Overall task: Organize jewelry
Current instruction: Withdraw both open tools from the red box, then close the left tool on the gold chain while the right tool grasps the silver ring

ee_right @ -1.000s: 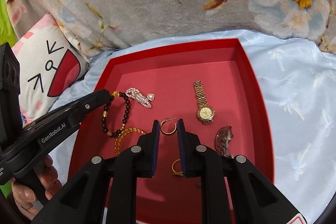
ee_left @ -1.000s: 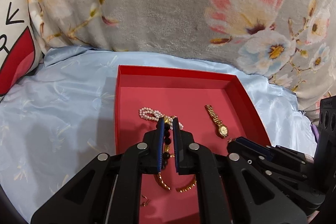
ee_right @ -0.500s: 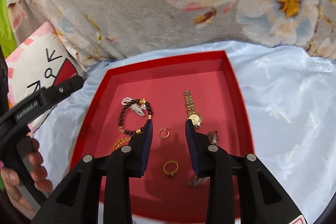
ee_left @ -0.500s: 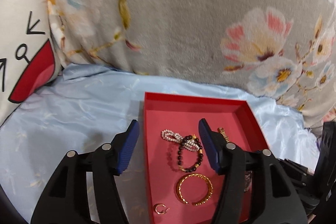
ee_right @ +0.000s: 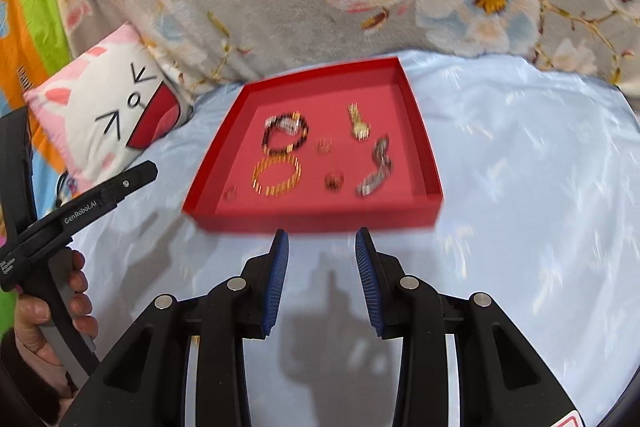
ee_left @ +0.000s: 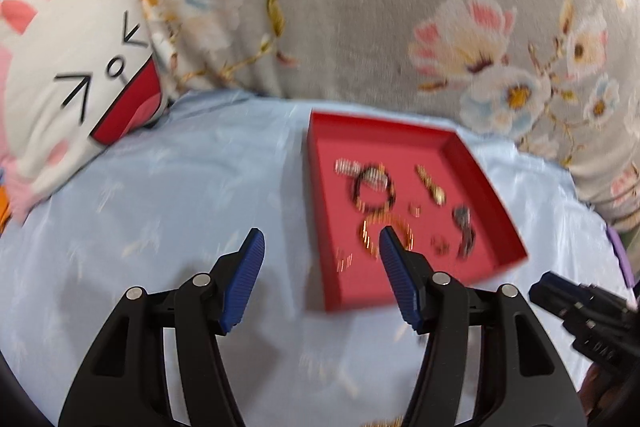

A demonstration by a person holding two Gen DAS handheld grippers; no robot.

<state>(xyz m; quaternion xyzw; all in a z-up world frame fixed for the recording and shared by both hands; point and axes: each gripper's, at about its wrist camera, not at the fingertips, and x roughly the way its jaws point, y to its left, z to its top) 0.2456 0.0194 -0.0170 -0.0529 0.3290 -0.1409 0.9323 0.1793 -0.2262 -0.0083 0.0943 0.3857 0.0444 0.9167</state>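
Observation:
A red tray [ee_right: 320, 217] lies on the pale blue sheet. In it are a black bead bracelet [ee_right: 285, 139] over a pearl piece, a gold bangle [ee_right: 277, 173], a gold watch [ee_right: 359, 121], a silver watch [ee_right: 376, 167] and small rings [ee_right: 334, 181]. My right gripper [ee_right: 321, 231] hovers just short of the tray's near wall, its jaws opening with nothing between them. My left gripper [ee_left: 320, 233] stands wide open and empty over the tray's [ee_left: 452, 143] left near corner. Its right finger covers part of the bangle [ee_left: 404, 227]. The picture is blurred.
A cat-face cushion [ee_left: 76, 67] lies at the left and a grey floral blanket [ee_left: 360, 7] rises behind the tray. A hand [ee_right: 44, 315] holds the left gripper's handle at the left edge. Bare blue sheet [ee_left: 160, 207] spreads left of the tray.
Both grippers opened and drew back from inside the tray to its near side. The left one let go of the black bead bracelet, which now lies in the tray.

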